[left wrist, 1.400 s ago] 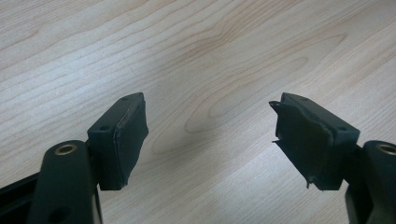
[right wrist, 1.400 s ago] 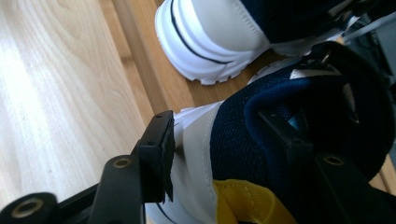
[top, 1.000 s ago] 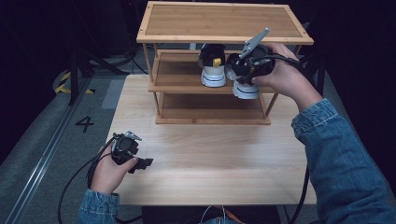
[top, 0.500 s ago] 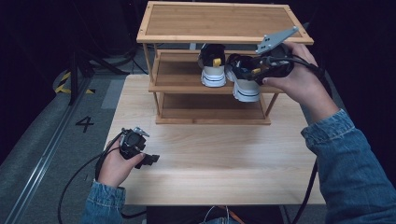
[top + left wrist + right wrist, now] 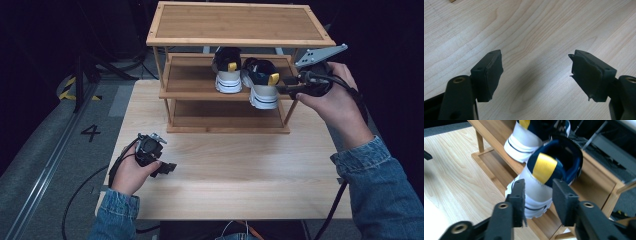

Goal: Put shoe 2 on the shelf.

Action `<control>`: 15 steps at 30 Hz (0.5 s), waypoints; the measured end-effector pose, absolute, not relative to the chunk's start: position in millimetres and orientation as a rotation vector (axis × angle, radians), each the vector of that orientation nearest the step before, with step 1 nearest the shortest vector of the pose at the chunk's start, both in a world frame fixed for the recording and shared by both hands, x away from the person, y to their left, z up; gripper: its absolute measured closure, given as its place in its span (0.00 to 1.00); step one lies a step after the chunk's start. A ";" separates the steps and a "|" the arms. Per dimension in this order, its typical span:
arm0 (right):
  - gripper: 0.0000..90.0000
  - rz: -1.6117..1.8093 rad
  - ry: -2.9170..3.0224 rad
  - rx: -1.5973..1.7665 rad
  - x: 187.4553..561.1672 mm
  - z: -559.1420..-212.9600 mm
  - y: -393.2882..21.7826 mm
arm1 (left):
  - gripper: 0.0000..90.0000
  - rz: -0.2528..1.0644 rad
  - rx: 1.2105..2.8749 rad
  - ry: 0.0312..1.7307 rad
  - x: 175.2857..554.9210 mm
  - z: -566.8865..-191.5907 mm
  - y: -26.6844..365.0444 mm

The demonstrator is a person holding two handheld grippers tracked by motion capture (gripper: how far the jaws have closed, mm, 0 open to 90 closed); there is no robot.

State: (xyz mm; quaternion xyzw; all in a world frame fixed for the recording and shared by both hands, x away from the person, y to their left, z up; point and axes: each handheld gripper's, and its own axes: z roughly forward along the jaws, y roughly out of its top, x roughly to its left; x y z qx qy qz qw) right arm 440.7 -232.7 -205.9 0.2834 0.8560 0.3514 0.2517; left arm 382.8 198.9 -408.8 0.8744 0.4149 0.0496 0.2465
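The right gripper sits just behind the heel of the right-hand shoe, its jaws parted with a gap between them and pinching nothing; whether the pads brush the white heel cannot be told. That shoe stands on the middle shelf of the wooden rack, heel overhanging the front edge, close beside its mate, the left-hand shoe. The left gripper rests low over the bare desk, well apart from the rack, jaws spread wide and empty. The step in hand looks like either a release or a reach at the heel. Judging by the overhang, the next move calls for nudging the shoe deeper onto the shelf and squaring it with its mate.
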 end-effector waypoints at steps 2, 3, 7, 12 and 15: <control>0.85 0.945 2.331 0.798 441.2 -211.8 -232.0 | 0.28 0.143 2.382 1.133 382.5 -408.5 200.0; 0.89 0.940 2.335 0.808 441.8 -214.6 -231.2 | 0.28 0.137 2.380 1.136 381.9 -408.5 200.2; 0.99 0.953 2.354 0.827 445.4 -226.3 -225.1 | 0.28 0.136 2.378 1.142 380.4 -408.8 202.2; 1.00 0.928 2.338 0.851 452.2 -236.7 -219.2 | 0.28 0.145 2.368 1.162 377.3 -408.6 206.0; 1.00 0.955 2.329 0.871 455.2 -238.0 -219.7 | 0.28 0.145 2.366 1.175 374.5 -409.2 209.4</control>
